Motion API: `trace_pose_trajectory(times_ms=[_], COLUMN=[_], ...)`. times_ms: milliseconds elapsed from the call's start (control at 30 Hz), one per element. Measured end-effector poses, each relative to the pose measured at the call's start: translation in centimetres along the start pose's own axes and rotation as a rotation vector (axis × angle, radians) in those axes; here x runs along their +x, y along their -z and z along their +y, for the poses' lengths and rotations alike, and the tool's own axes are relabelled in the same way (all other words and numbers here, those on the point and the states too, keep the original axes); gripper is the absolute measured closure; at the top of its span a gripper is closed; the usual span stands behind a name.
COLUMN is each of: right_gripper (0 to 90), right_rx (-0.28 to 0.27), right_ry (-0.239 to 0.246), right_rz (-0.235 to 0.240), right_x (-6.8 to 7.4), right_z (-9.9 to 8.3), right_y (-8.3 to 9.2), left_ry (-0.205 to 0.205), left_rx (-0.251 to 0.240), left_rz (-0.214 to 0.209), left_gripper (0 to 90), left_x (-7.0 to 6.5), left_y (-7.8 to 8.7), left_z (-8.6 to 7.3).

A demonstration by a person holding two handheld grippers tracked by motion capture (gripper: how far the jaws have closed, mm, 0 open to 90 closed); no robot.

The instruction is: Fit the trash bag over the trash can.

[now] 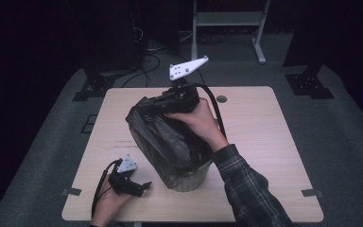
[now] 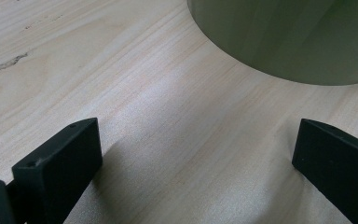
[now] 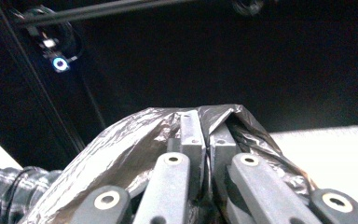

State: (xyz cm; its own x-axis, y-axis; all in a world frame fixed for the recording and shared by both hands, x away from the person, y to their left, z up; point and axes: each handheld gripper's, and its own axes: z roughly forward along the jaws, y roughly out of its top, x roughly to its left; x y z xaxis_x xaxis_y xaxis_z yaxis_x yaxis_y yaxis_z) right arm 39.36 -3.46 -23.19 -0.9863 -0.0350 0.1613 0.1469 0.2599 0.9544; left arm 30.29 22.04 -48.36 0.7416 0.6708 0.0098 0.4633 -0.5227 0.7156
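Note:
A black plastic bag [image 1: 163,139] is draped over a pale grey-green bin [image 1: 194,179] standing on the wooden table [image 1: 255,142]. My right gripper [image 1: 158,105] is up at the bag's top edge, shut on a fold of it. In the right gripper view the two jaws stand pressed together at the gripper [image 3: 206,128] with the crinkled bag [image 3: 121,149] pinched between them. My left gripper [image 1: 144,185] rests low on the table at the front left, open, its fingers [image 2: 60,163] spread wide with nothing between them. The bin's curved wall [image 2: 289,37] rises just ahead of it.
The table's front edge [image 1: 194,220] runs just behind my left hand. A dark round grommet [image 1: 221,99] sits near the table's far edge. Dark stands and a white frame [image 1: 227,19] lie beyond on the carpet.

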Motion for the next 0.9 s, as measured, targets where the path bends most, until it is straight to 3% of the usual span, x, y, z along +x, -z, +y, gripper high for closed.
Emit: trace_pose_trajectory(times_ms=[367, 700, 900], right_gripper=[87.2, 84.3, 59.7], right_rx=[0.11, 0.194, 0.234], right_ry=[-0.01, -0.025, -0.048], right_rz=[-0.075, -0.164, -0.227], right_x=[1.6, 1.8, 1.7], right_z=[-3.3, -6.7, -7.9], right_y=[3.8, 5.7, 6.5], left_ry=[-0.001, -0.001, -0.001], left_rx=[0.0, 0.0, 0.0], left_rz=[0.001, 0.001, 0.001], left_gripper=[0.0, 0.0, 0.0], left_x=[0.0, 0.0, 0.0], left_y=[0.0, 0.0, 0.0], left_z=[0.0, 0.0, 0.0])
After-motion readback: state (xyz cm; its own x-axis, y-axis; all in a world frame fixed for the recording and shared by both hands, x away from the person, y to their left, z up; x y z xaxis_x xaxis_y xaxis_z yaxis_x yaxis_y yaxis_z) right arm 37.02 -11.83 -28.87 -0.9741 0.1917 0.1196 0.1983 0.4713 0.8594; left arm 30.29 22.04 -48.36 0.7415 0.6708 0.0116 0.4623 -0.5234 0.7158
